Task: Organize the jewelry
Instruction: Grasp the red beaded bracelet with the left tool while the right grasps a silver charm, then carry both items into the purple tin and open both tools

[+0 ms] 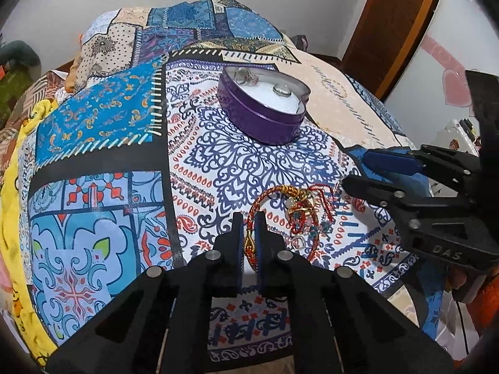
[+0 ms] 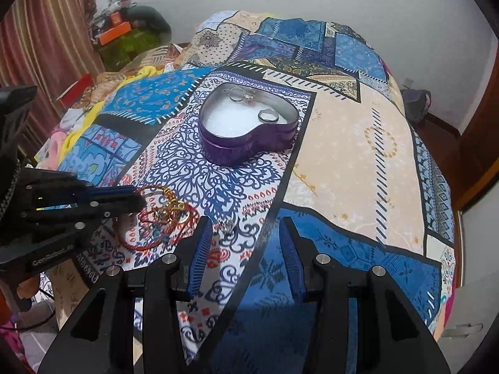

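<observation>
A purple heart-shaped tin [image 1: 262, 115] with a white lining holds rings [image 1: 282, 89] and stands on the patterned bedspread; it also shows in the right wrist view [image 2: 246, 143]. A red and gold braided bracelet [image 1: 280, 193] lies in a heap of jewelry with a small ring [image 1: 300, 242]. My left gripper [image 1: 248, 218] is shut on the bracelet's near side. My right gripper [image 2: 246, 227] is open and empty, right of the heap [image 2: 162, 218]. A small silver piece [image 2: 228, 225] lies by its left finger.
The patchwork bedspread [image 2: 358, 162] covers the bed. Clothes and boxes [image 2: 118, 31] are piled at the far left by a striped curtain. A wooden door frame [image 1: 393, 28] stands at the right.
</observation>
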Motion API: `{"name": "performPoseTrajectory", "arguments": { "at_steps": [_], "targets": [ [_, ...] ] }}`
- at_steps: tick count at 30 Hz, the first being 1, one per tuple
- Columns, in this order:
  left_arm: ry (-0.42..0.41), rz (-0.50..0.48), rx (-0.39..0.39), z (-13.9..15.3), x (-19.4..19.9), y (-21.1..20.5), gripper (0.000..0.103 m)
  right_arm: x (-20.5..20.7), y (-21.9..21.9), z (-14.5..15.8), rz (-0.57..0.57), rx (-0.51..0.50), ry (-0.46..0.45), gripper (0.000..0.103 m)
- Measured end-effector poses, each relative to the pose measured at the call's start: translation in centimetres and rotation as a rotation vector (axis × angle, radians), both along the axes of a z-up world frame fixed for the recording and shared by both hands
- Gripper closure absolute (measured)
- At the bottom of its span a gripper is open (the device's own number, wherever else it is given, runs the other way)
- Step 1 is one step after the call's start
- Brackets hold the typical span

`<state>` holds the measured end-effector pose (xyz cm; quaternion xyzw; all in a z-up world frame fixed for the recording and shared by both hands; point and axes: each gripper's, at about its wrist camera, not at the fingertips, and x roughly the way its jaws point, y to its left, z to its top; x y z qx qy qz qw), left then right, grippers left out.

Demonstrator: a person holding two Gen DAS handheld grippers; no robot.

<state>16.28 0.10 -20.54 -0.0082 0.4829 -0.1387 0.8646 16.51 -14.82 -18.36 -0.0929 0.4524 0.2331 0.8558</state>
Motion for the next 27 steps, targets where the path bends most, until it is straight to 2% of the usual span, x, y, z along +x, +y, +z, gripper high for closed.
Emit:
{"name": "performPoseTrajectory", "arguments": {
  "at_steps": [4,8,10,19,27],
  "targets": [
    [-0.033,0.002,-0.006,0.9,-0.1,0.2,0.098,0.0,0.9,-0.4,0.032,-0.019,0.004,0.075],
    [-0.070,0.002,-0.008,2.0,-0.3,0.4,0.098,-0.2,1.6,-1.0,0.072,-0.042,0.010,0.084],
    [-0.083,0.005,-0.008,2.4,-0.3,0.5,0.098,-0.4,1.7,-0.9,0.086,-0.035,0.015,0.093],
    [-0.119,0.020,-0.037,3.9,-0.6,1.5,0.098,-0.5,1.1,-0.5,0.064,-0.011,0.003,0.093],
    [-0.175,0.048,-0.040,5.8,-1.0,2.2,0.098,-0.4,-0.3,1.2,0.018,0.039,-0.033,0.093]
  ]
}}
